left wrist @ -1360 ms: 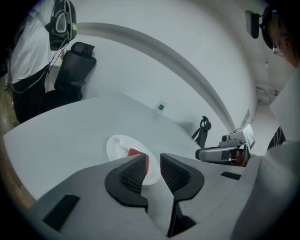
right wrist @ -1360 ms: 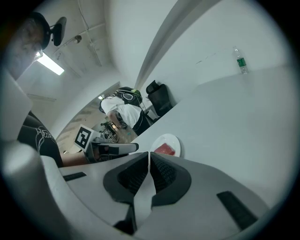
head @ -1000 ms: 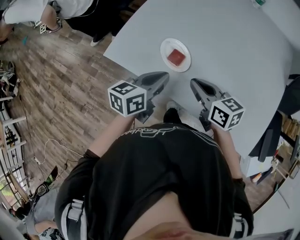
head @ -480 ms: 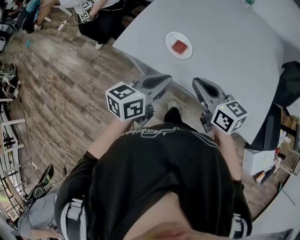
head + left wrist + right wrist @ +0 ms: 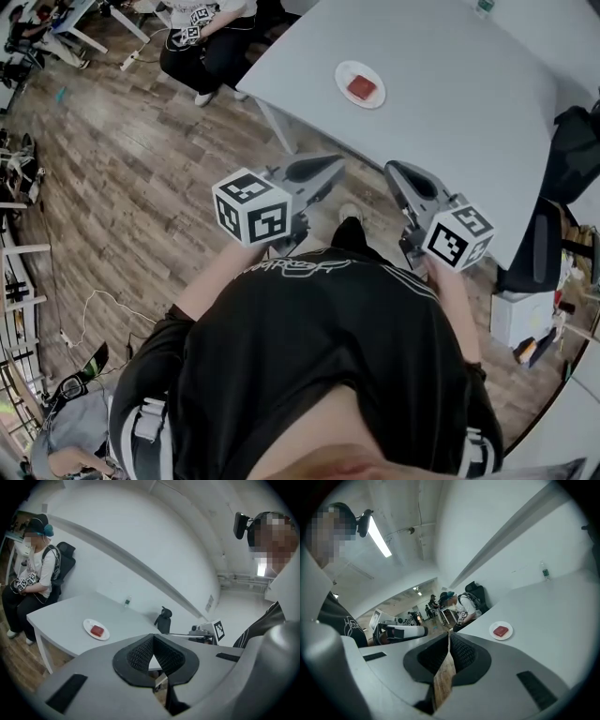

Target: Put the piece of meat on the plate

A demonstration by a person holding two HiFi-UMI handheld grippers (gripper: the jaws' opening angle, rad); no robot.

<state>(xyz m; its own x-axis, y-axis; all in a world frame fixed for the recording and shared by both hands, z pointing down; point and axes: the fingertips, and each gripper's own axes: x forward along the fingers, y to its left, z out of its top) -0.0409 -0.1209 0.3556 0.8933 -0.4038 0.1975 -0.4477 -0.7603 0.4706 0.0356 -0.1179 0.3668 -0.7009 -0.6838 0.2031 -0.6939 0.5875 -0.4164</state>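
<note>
A lab-like workroom: bare white table (image 5: 450,103), wood-plank floor (image 5: 122,178), plain white walls (image 5: 140,536); strip light (image 5: 380,543) overhead.

No readable text anywhere. Outline lettering across the black shirt (image 5: 295,267), centre of the head view: warped, can't make out the letters. Dark print on the seated person's white shirt (image 5: 33,577), left edge of the left gripper view: too small to read. Marker cubes (image 5: 251,208) (image 5: 457,237): black-and-white square codes only, no characters. Bottle (image 5: 126,602) on the far side of the table: any label is too small to tell.
</note>
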